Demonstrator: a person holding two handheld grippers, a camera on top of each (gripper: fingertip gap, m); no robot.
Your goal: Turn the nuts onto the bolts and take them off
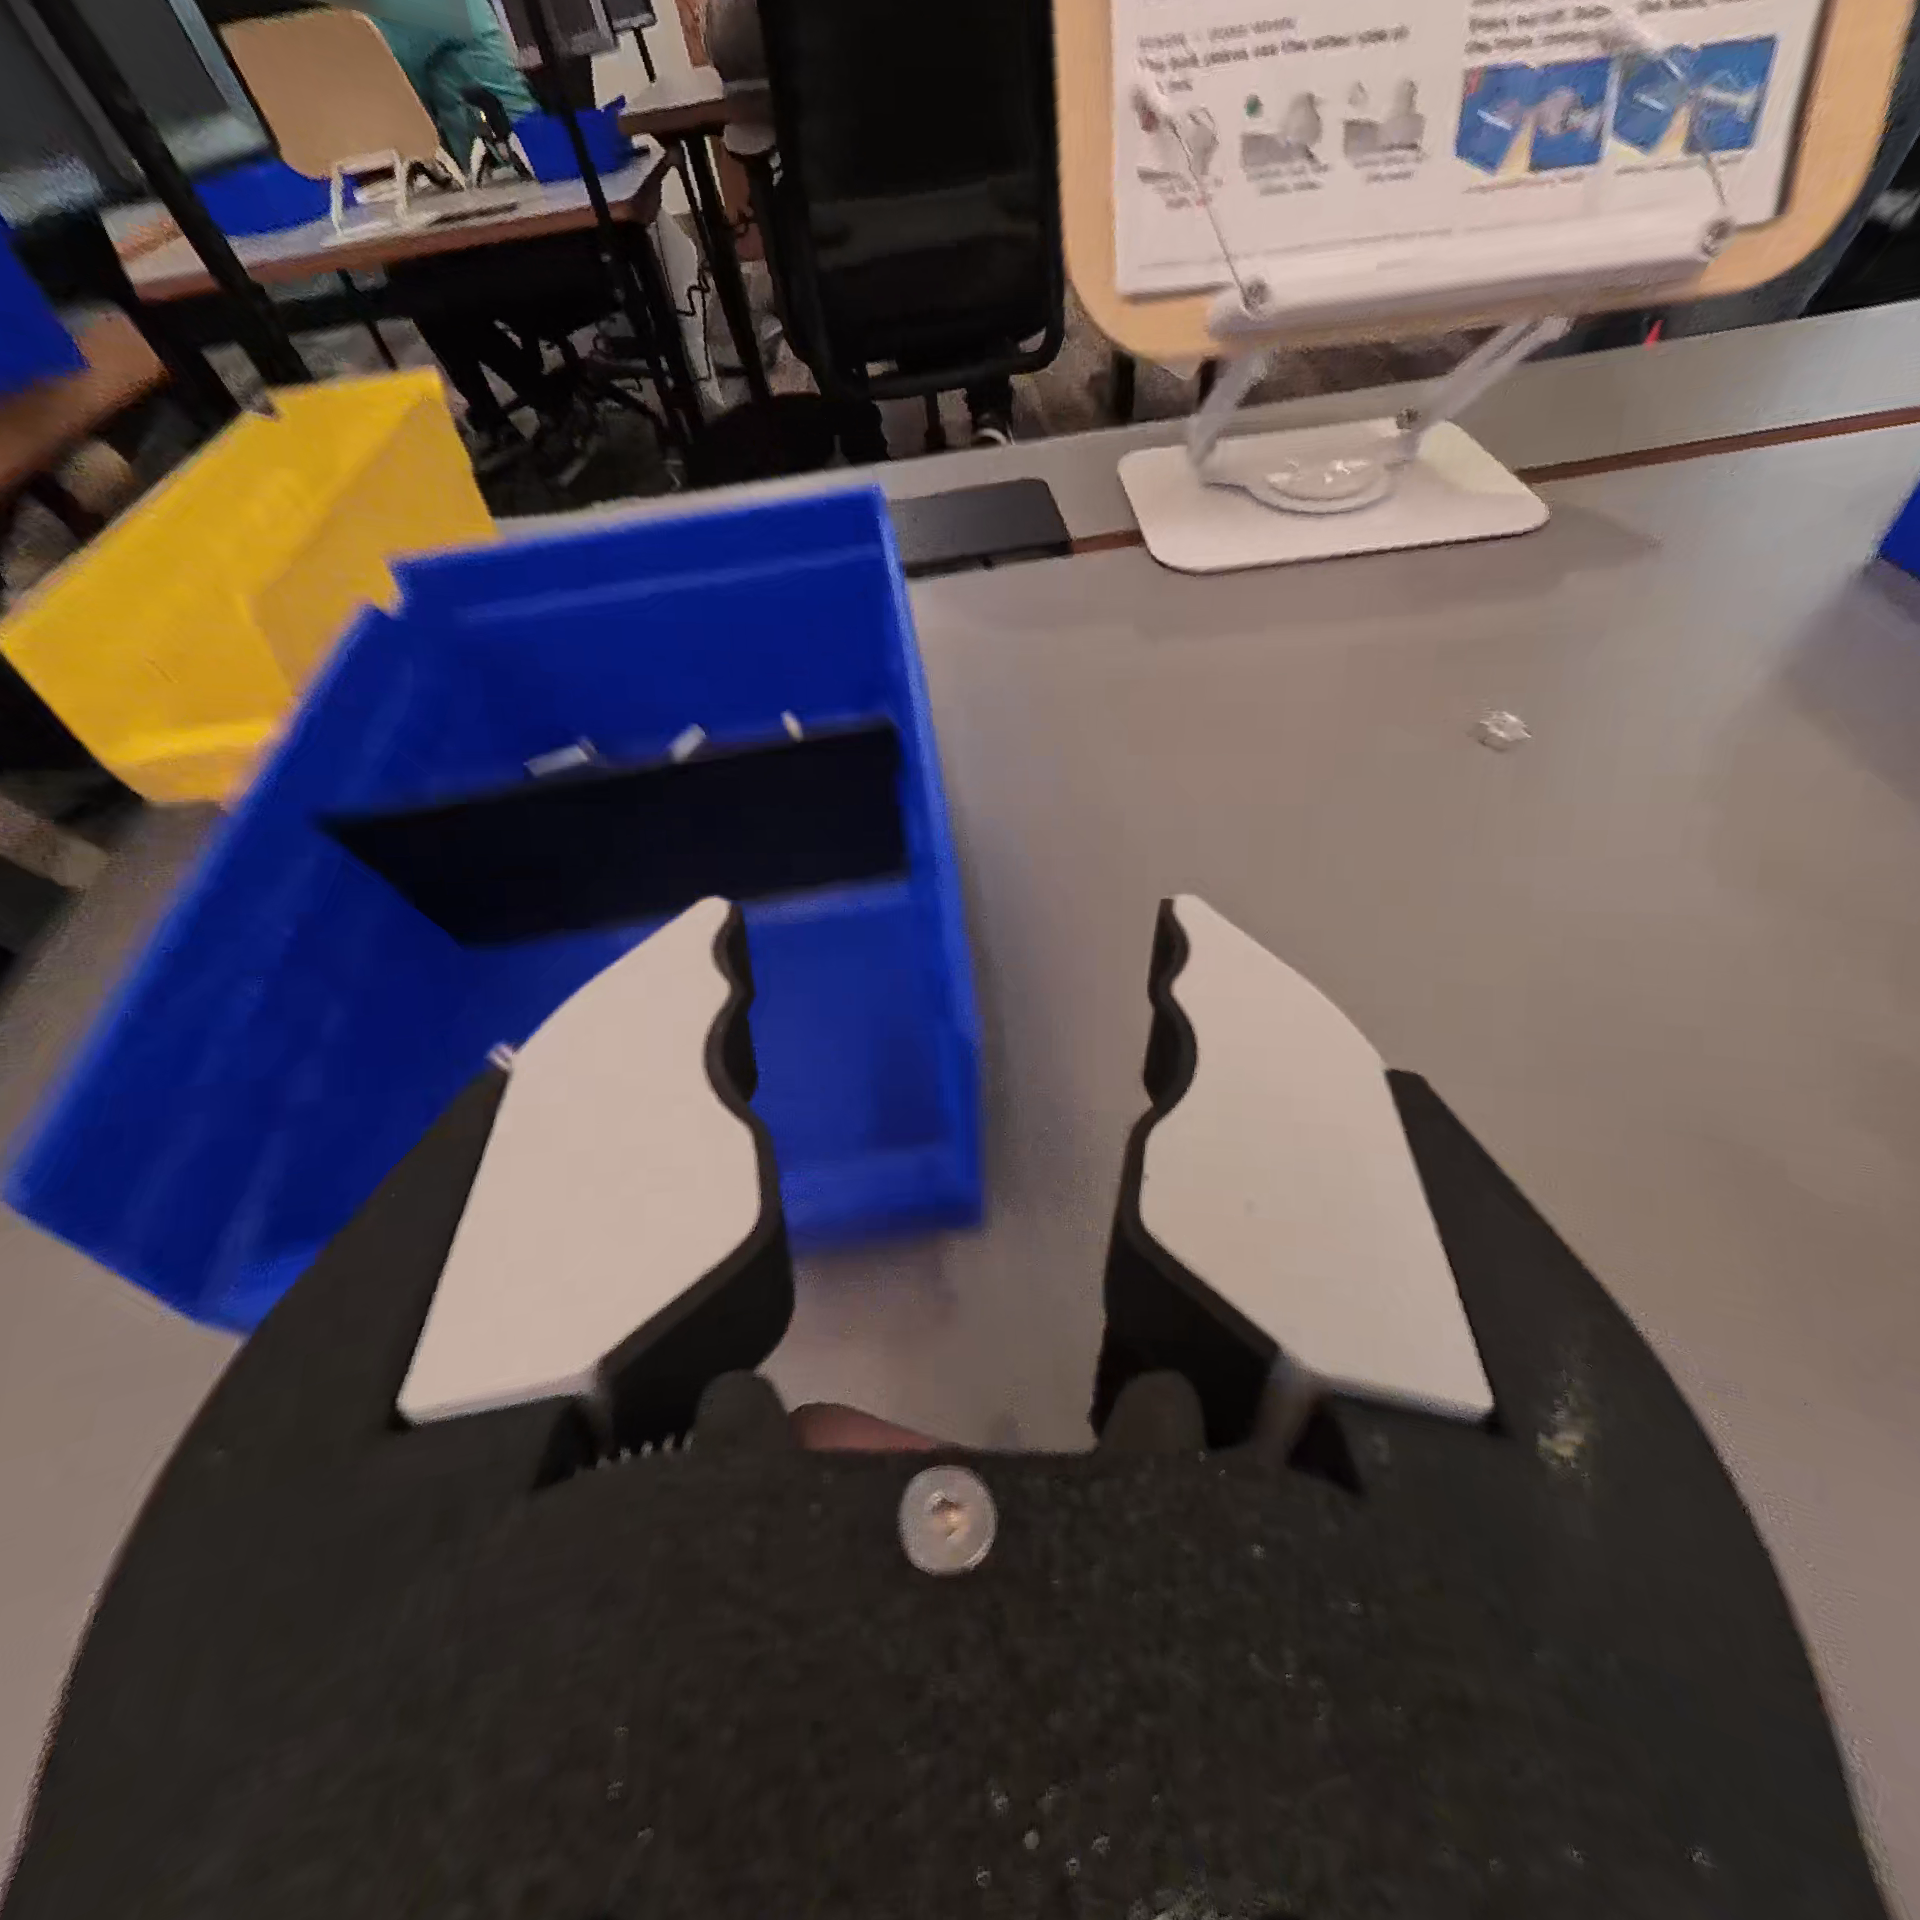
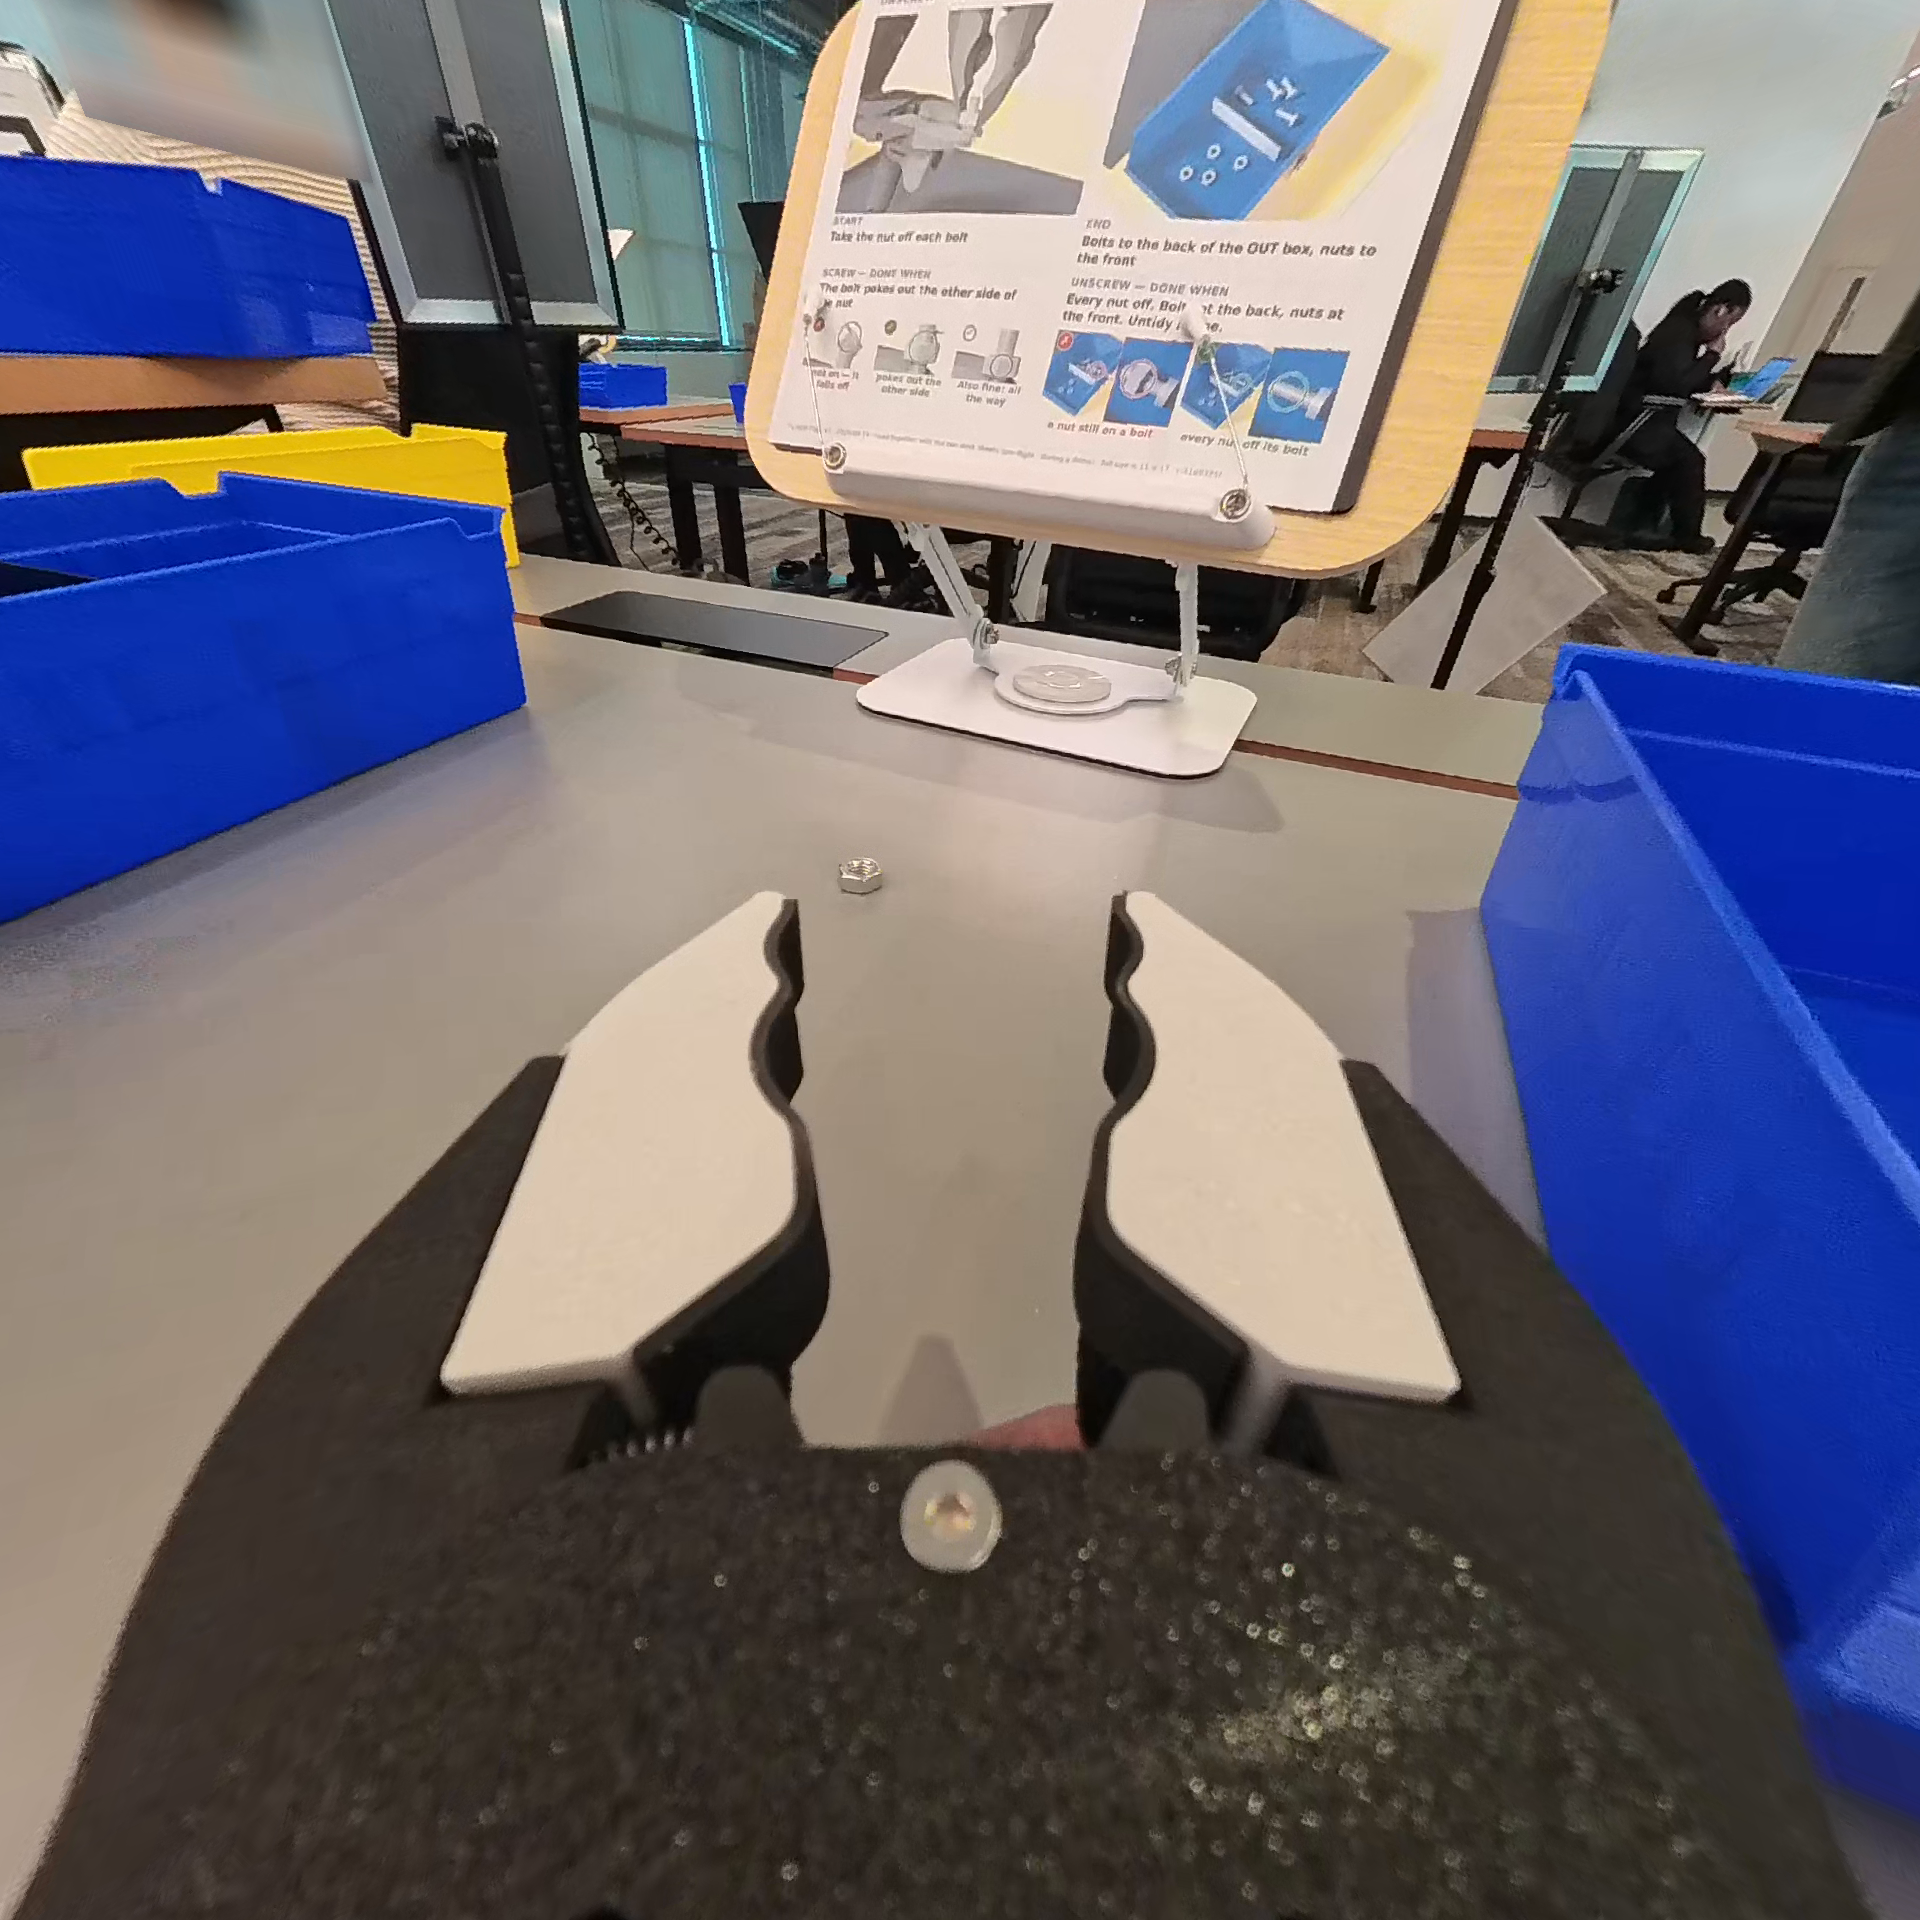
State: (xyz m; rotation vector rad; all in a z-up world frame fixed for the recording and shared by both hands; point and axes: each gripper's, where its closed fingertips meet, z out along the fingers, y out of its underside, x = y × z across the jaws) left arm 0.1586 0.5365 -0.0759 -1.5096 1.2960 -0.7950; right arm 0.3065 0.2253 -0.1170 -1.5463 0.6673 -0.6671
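A small silver nut (image 2: 860,875) lies on the grey table (image 2: 312,1039) just past my right gripper's (image 2: 954,909) left fingertip; it also shows in the left wrist view (image 1: 1501,729), far to the right. My right gripper is open and empty above the table. My left gripper (image 1: 951,914) is open and empty, over the near right corner of a blue bin (image 1: 862,1039). That bin has a dark divider (image 1: 644,831) with several silver bolts (image 1: 686,743) behind it. The left wrist view is blurred.
A yellow bin (image 1: 229,582) stands behind the left blue bin (image 2: 239,665). Another blue bin (image 2: 1714,1039) stands at the right. An instruction sheet on a wooden board with a white stand (image 2: 1060,696) is at the table's back. A person sits far off at the right.
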